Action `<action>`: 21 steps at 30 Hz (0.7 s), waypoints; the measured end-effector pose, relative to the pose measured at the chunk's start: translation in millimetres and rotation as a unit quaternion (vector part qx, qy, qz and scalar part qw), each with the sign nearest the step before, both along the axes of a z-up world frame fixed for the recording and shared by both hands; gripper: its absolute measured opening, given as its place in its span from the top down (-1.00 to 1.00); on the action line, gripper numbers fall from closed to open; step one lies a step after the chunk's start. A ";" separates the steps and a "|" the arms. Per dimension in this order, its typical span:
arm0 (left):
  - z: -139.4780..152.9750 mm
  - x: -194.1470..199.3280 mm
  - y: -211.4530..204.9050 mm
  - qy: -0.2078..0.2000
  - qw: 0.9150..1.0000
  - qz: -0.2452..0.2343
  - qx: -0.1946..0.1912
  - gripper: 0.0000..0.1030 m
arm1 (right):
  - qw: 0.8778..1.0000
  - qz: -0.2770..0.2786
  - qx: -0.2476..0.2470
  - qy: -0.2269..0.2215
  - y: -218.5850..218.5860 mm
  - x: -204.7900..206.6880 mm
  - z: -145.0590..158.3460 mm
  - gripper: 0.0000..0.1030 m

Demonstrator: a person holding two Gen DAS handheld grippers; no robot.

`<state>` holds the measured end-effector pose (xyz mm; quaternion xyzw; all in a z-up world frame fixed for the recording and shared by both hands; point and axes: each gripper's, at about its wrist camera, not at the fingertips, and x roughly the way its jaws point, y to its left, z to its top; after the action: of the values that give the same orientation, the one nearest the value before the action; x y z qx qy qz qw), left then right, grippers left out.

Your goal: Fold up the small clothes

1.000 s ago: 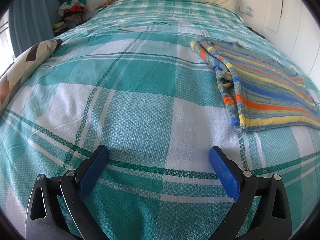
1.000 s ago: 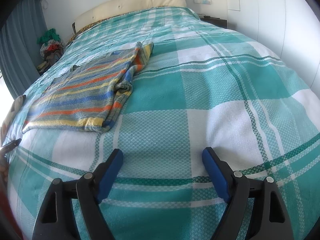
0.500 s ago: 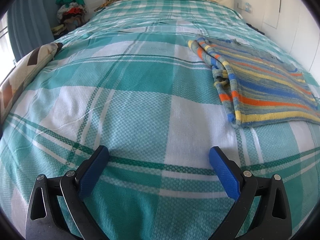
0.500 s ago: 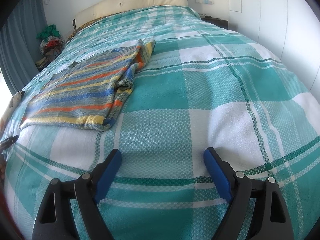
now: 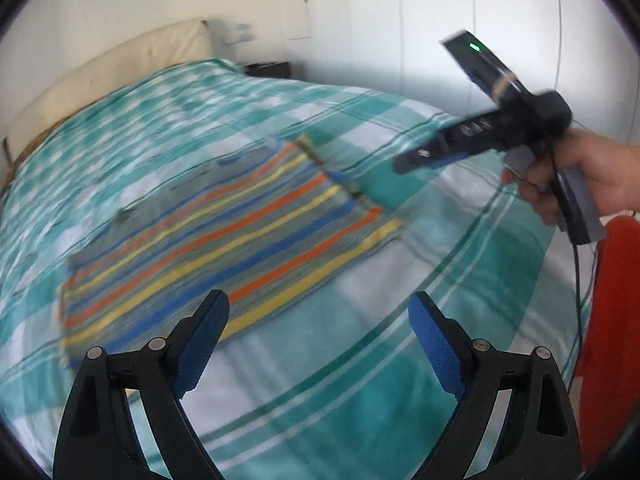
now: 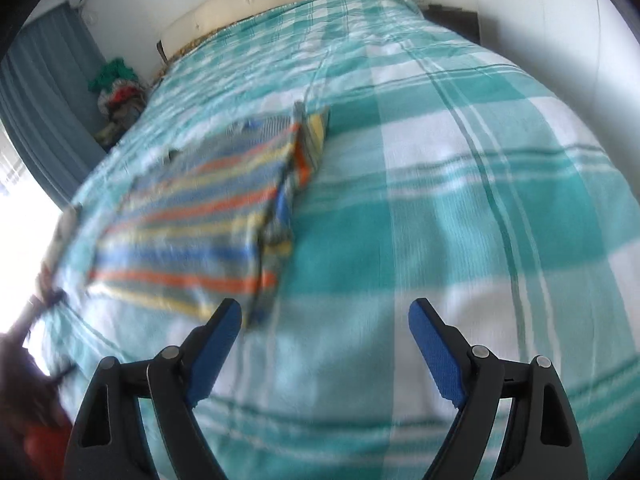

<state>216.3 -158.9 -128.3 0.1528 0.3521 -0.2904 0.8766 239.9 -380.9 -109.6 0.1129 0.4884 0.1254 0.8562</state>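
Left view, left gripper (image 5: 318, 334): jaws wide apart, just been closing a little, nothing between them.
Left view, striped cloth (image 5: 224, 236): flat on the checked bed cover (image 5: 460, 288), ahead of the jaws, blurry.
Left view, right gripper (image 5: 408, 160): held in a hand (image 5: 576, 176); cannot tell how wide its jaws are.
Right view, right gripper: jaws wide, empty.
Right view, striped cloth (image 6: 200, 220): on the bed cover (image 6: 460, 208), up and left of the jaws, right edge folded over.

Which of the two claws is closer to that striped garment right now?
The left claw: in its own view one fingertip already overlaps the striped garment. In the right claw view, bare plaid bedspread fills the gap. Both are open.
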 end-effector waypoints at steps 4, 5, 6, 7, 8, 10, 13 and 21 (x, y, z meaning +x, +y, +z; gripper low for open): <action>-30.4 44.5 -61.3 0.044 0.999 -0.012 0.010 -0.78 | 0.998 0.000 0.062 0.032 -9.6 73.7 -2.0 -0.60; -38.9 52.8 -69.5 0.055 0.998 -0.008 0.014 -0.78 | 0.997 0.001 0.071 0.039 -9.1 90.3 -5.3 -0.59; -47.0 58.2 -75.9 0.063 0.998 -0.006 0.023 -0.78 | 0.995 0.007 0.081 0.052 -6.8 107.5 -11.1 -0.59; -54.5 62.3 -82.3 0.066 0.997 -0.002 0.039 -0.76 | 0.994 0.013 0.084 0.067 -3.7 123.4 -18.1 -0.59; -56.9 62.2 -83.1 0.062 0.997 -0.003 0.045 -0.72 | 0.993 0.017 0.089 0.076 -1.3 135.3 -23.5 -0.59; -54.8 59.1 -86.0 0.049 0.998 -0.010 0.044 -0.42 | 0.990 0.027 0.109 0.086 6.5 157.4 -33.8 -0.58; -51.8 59.3 -92.8 0.040 0.997 -0.010 0.057 0.82 | 0.985 0.036 0.138 0.094 19.1 178.5 -42.6 -0.31; -0.6 51.7 -23.3 0.052 0.993 0.062 -0.081 0.86 | 0.994 0.049 0.078 0.063 64.6 181.6 -4.5 0.79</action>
<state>268.0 -182.2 -129.0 0.0436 0.3815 -0.2712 0.8826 421.5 -316.3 -114.2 0.1625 0.5350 0.1976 0.8052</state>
